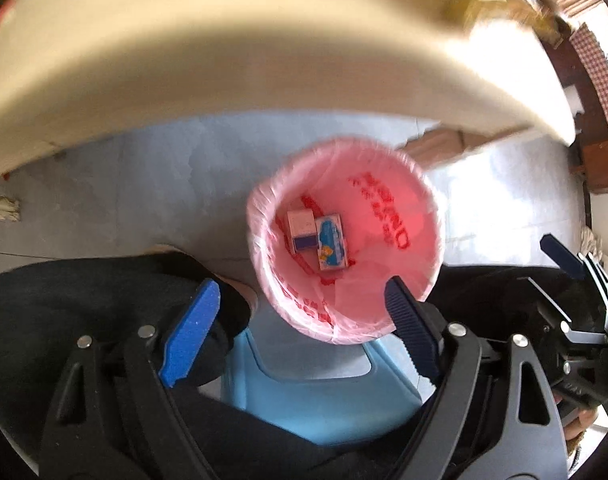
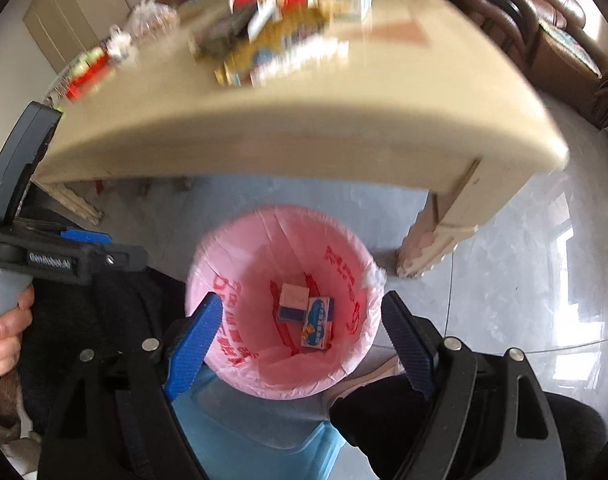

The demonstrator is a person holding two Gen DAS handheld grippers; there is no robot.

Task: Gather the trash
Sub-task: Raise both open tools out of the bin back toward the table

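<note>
Both my grippers hang above the bin [image 2: 282,312], which stands on the floor between my knees, lined with a pink bag [image 1: 384,216]. My left gripper [image 1: 300,320] has its fingers wide apart with nothing between them, and my right gripper [image 2: 300,332] is the same, wide and empty. Two small cartons [image 2: 306,314] already lie at the bottom of the bag. The rest of the trash [image 2: 280,40] is on the tabletop [image 2: 304,128], well apart from my fingers: blurred boxes and wrappers in a loose pile. I judge these are light and thin, easy to crush, and perhaps a little slippery. I think it is best to take one carton across its narrow sides with a gentle squeeze.
</note>
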